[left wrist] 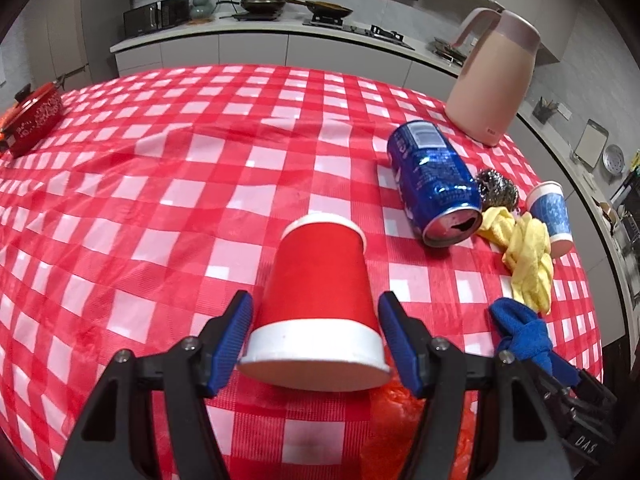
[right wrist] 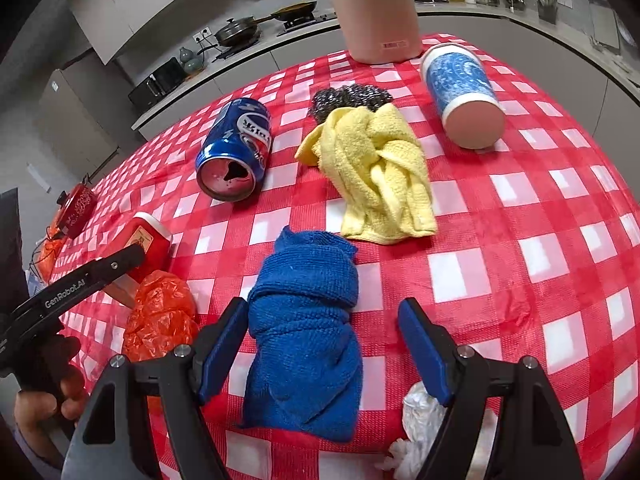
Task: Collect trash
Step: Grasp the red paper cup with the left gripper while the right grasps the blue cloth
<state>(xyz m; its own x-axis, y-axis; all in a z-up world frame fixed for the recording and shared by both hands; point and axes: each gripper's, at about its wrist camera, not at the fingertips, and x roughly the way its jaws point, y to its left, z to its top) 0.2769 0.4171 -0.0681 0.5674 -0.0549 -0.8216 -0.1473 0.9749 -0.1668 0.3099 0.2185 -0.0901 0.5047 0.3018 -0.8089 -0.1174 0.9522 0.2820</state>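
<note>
My left tool's arm reads "GenRobot.AI" in the right wrist view, and "DAS" shows on my right tool's edge in the left view. My hand [right wrist: 48,396] grips the left tool's handle. Both tools tilt steeply down toward the checked tablecloth [left wrist: 160,184]. My left gripper [left wrist: 316,332] stands released, its blue pads flanking a red paper cup [left wrist: 320,300] lying on its side, rim toward me, with slight gaps either side. My right gripper [right wrist: 322,340] is likewise unclenched around a rolled blue cloth [right wrist: 304,340], touching neither pad. A blue Pepsi can [right wrist: 234,148] lies toppled beyond, beside a yellow cloth [right wrist: 380,176].
</note>
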